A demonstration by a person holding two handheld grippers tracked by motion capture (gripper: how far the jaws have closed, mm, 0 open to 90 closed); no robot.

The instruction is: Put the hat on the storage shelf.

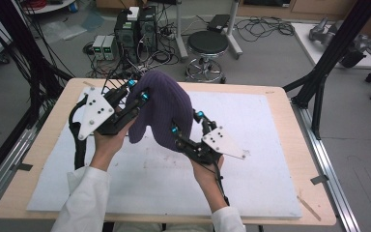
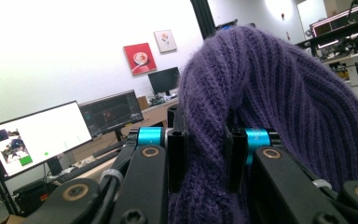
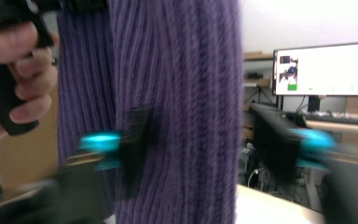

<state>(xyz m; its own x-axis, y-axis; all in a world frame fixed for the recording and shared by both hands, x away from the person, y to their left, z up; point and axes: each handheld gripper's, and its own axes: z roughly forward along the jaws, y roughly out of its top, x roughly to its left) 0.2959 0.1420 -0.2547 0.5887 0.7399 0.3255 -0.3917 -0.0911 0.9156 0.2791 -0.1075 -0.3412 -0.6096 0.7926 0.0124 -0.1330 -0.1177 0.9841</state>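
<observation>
Hanging lengthwise above the worktop (image 1: 270, 183), the purple knit hat (image 1: 162, 108) is clamped in my left tongs (image 2: 204, 158); my right tongs (image 3: 205, 149) straddle its lower edge, gaping, gripping nothing.

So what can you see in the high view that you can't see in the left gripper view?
The high view alone has the white mat on the wooden table, a black stool, both white sleeves, and the right gripper open around the hat's lower edge. The left gripper view alone has wall pictures and a bright monitor. Both share the purple knit hat held up off the table, with the left gripper shut on a fold of it.
</observation>
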